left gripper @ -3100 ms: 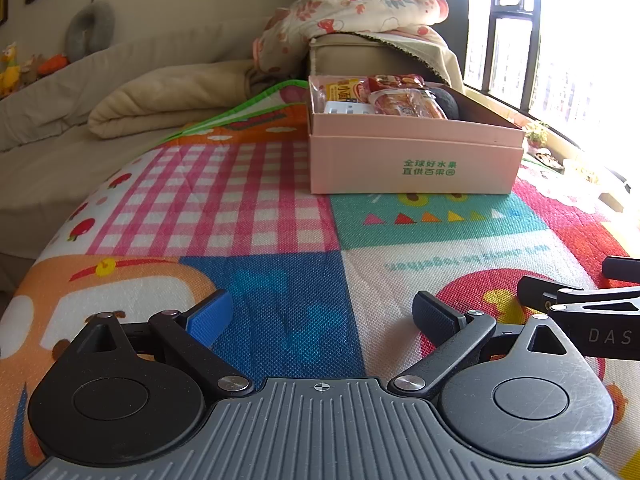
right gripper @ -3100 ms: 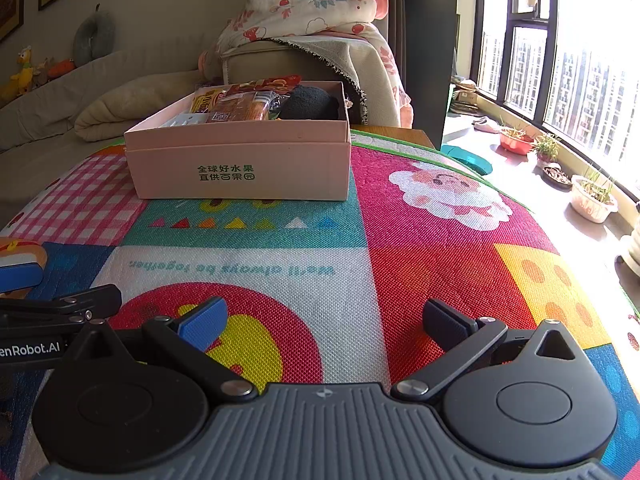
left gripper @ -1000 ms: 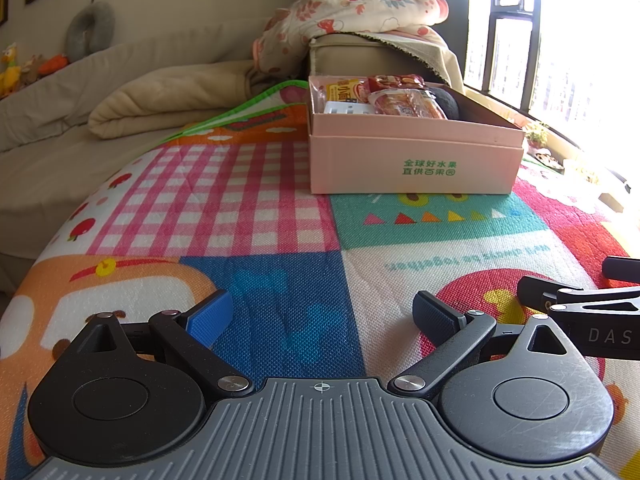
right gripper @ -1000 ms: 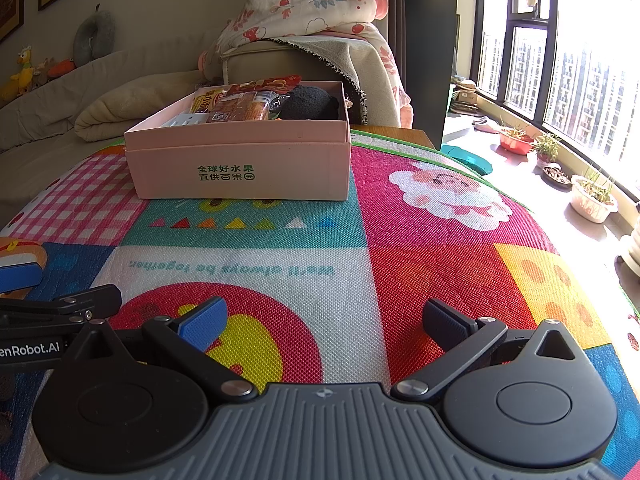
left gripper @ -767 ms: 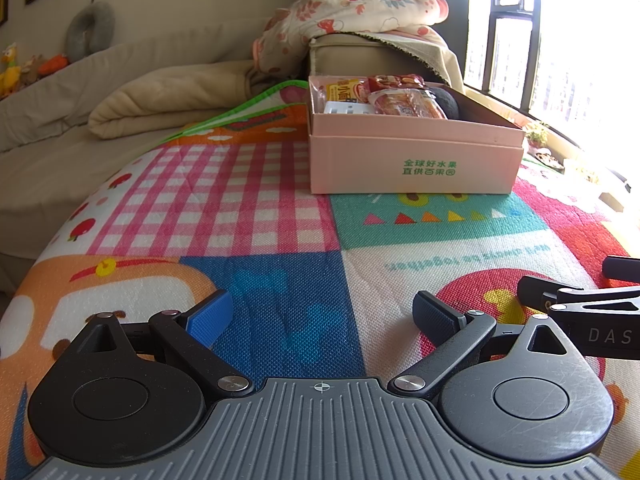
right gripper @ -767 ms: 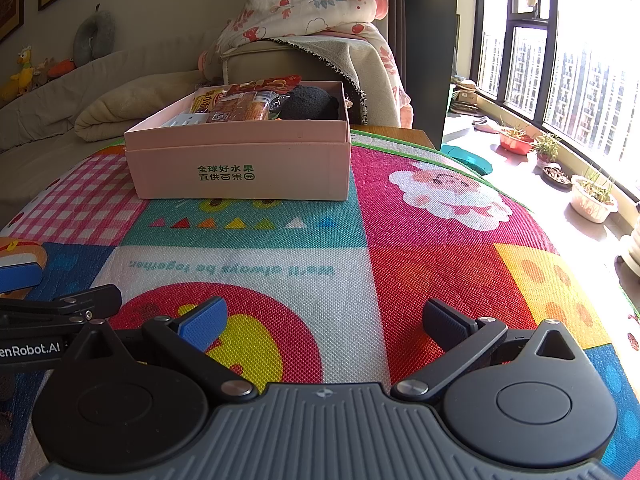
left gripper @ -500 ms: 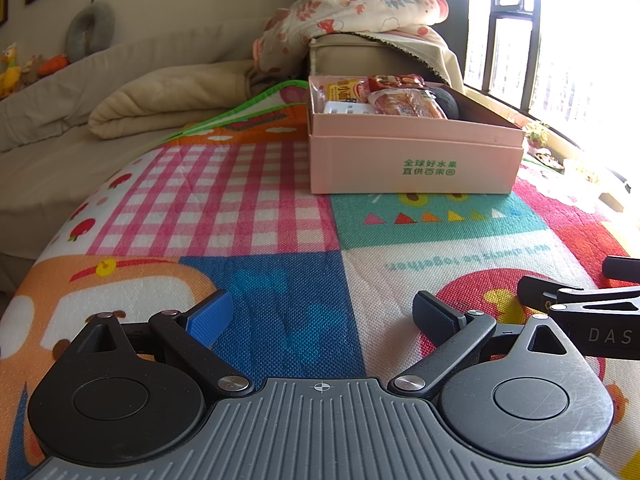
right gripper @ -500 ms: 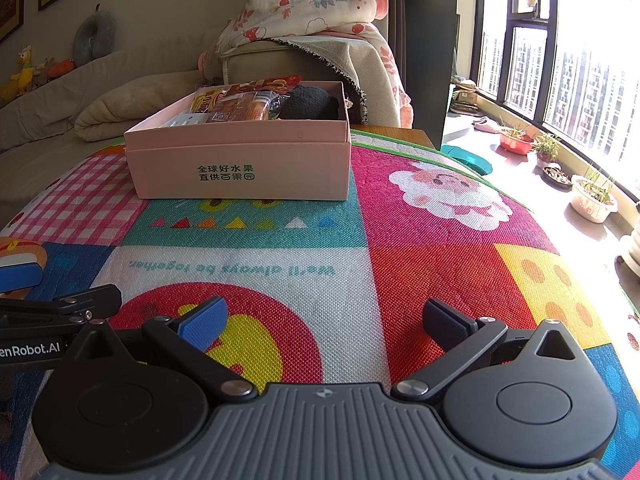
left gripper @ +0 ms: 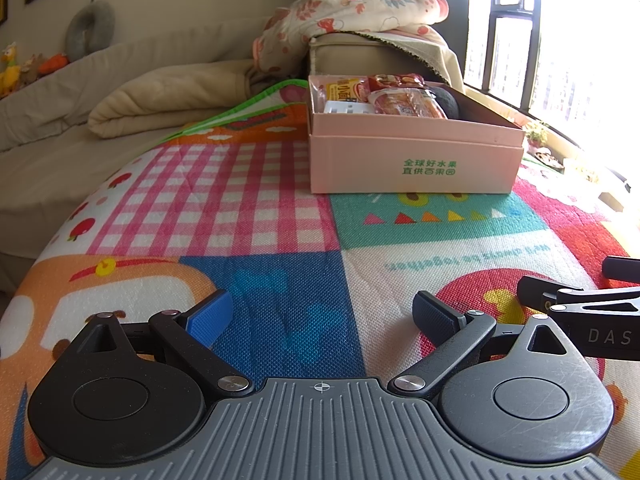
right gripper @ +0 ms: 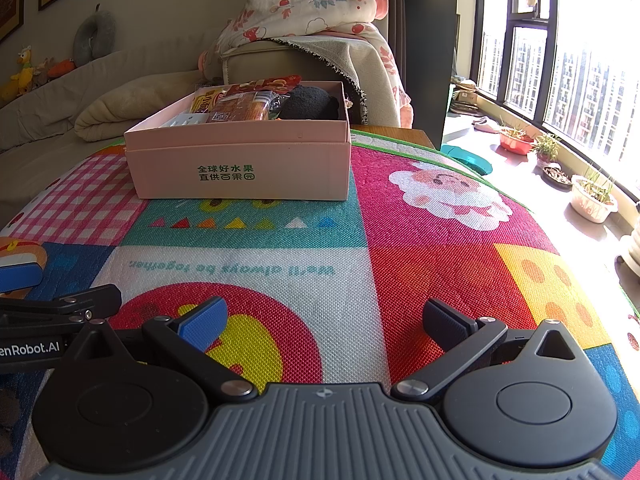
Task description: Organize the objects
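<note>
Both tools rest low on the cartoon-printed play mat (right gripper: 400, 256), side by side. The left tongs (left gripper: 322, 316) stand apart with nothing between them, and so do the right tongs (right gripper: 326, 318); from the right wrist view the left tool sits at about 9 o'clock.

The pink cardboard box (right gripper: 240, 168) stands on the mat at roughly 12 o'clock from the left tool and 11 o'clock from the right, well apart from both. Inside lie the things to be organized: snack packets (right gripper: 240, 106) toward its left and middle, a small white box (left gripper: 346, 108) near the left corner, and a dark grey rounded object (right gripper: 310, 102) at the right end, its make unclear. All sit below or just above the rim, so the box gathers them in one place.

The mat around the box shows no loose items. That fits either a tidy-up already finished or contents waiting to be taken out and sorted; the pictures do not settle which.
</note>
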